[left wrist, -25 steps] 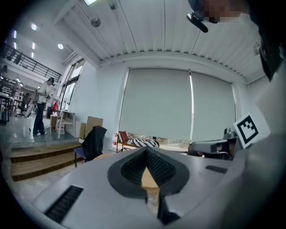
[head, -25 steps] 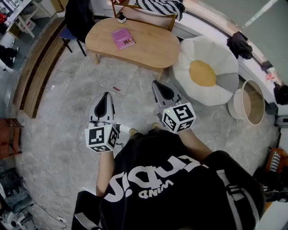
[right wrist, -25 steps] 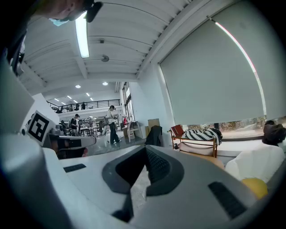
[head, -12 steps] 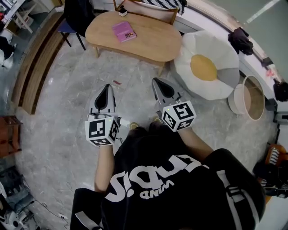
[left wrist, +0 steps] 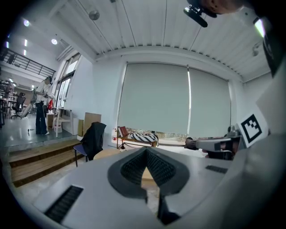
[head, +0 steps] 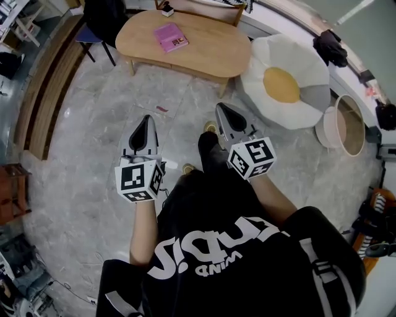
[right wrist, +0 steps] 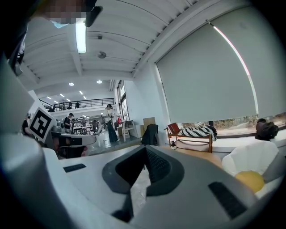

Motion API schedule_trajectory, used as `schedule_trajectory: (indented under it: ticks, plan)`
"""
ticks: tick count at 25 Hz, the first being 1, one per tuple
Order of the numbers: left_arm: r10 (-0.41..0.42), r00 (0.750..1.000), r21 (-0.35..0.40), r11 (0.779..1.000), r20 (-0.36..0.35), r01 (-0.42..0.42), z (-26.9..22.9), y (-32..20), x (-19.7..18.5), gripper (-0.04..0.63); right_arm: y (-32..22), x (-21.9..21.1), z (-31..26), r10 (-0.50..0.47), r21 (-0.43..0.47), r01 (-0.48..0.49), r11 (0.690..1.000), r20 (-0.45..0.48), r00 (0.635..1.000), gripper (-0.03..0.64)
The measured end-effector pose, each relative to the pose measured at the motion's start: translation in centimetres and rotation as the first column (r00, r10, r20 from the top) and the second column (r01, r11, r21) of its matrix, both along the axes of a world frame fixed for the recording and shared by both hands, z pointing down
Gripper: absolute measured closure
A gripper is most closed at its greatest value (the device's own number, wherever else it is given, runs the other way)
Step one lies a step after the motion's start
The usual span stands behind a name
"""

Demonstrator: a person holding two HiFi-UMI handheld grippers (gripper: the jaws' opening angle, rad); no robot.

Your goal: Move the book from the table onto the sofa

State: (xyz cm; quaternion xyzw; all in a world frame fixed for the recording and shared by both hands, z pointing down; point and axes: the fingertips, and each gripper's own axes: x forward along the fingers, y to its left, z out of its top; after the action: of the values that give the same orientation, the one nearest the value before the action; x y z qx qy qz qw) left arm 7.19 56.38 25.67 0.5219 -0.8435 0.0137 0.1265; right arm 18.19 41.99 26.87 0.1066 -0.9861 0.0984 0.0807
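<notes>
A pink book (head: 171, 37) lies flat on the left part of the oval wooden table (head: 204, 56) at the top of the head view. Behind the table, the sofa (left wrist: 136, 137) is a wooden-framed seat with a black-and-white striped throw; it also shows as the sofa (right wrist: 193, 133) in the right gripper view. My left gripper (head: 146, 119) and right gripper (head: 221, 107) are held side by side over the floor, short of the table, both pointing at it. Both are shut with nothing in them. The book is hidden in both gripper views.
A fried-egg-shaped cushion (head: 283, 86) lies right of the table, with a round basket (head: 344, 129) beyond it. A chair draped with a dark jacket (head: 102, 21) stands left of the table beside wooden steps (head: 43, 86). A small dark-and-white object (head: 167, 10) sits at the table's far edge.
Both grippers have moved forward toward the table, which sits a little higher in the head view. The person's foot now shows between the grippers. The jaws stayed shut.
</notes>
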Motion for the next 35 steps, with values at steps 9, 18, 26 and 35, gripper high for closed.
schedule_trajectory:
  ticks: [9,18,26,35]
  plan:
    - [0.021,1.000,0.019,1.000,-0.007,-0.021,0.5,-2.0,-1.6,0.591,-1.9,-2.3,0.6,0.019,0.010,-0.019,1.000,-0.004,1.000,0.617]
    - [0.031,0.999,0.029,0.999,-0.016,-0.031,0.9,-5.4,-5.2,0.591,-5.0,-6.2,1.7,0.012,0.000,-0.012,1.000,-0.018,1.000,0.617]
    - [0.018,1.000,0.052,0.998,-0.025,-0.016,1.1,-8.4,-10.1,0.591,-7.8,-11.2,2.1,-0.015,0.016,0.016,1.000,-0.035,0.999,0.617]
    - [-0.003,0.999,0.057,0.998,-0.044,0.006,0.3,-13.8,-15.1,0.591,-13.3,-16.3,1.4,-0.039,0.015,0.039,0.999,-0.056,0.998,0.617]
